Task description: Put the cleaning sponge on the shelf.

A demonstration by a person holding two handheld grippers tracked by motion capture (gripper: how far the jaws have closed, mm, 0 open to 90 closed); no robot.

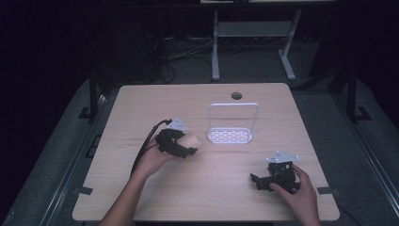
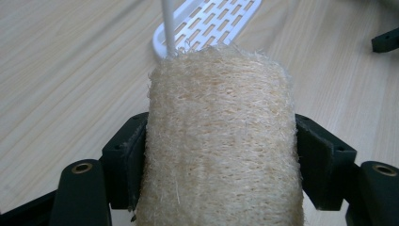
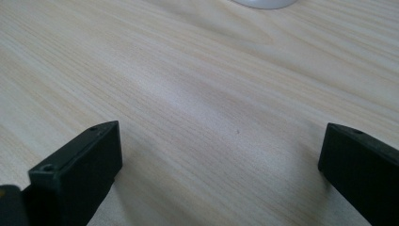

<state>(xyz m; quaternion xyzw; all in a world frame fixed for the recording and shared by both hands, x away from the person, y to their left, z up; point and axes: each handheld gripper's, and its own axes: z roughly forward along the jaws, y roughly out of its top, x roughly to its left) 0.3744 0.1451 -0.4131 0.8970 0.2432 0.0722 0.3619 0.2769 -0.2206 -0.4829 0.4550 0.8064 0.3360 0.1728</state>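
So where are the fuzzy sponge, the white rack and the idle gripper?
loofah sponge (image 2: 219, 136), left gripper view, middle of its fibrous body.
white rack (image 1: 230, 136), high view, its perforated base.
right gripper (image 1: 258, 181), high view, between its jaw tips.

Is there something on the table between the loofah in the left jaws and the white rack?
Nothing visible. The loofah, held by the left gripper, faces the white rack across bare table.

Dim room, lit table (image 1: 202, 188), soft shadows, close views sharp.
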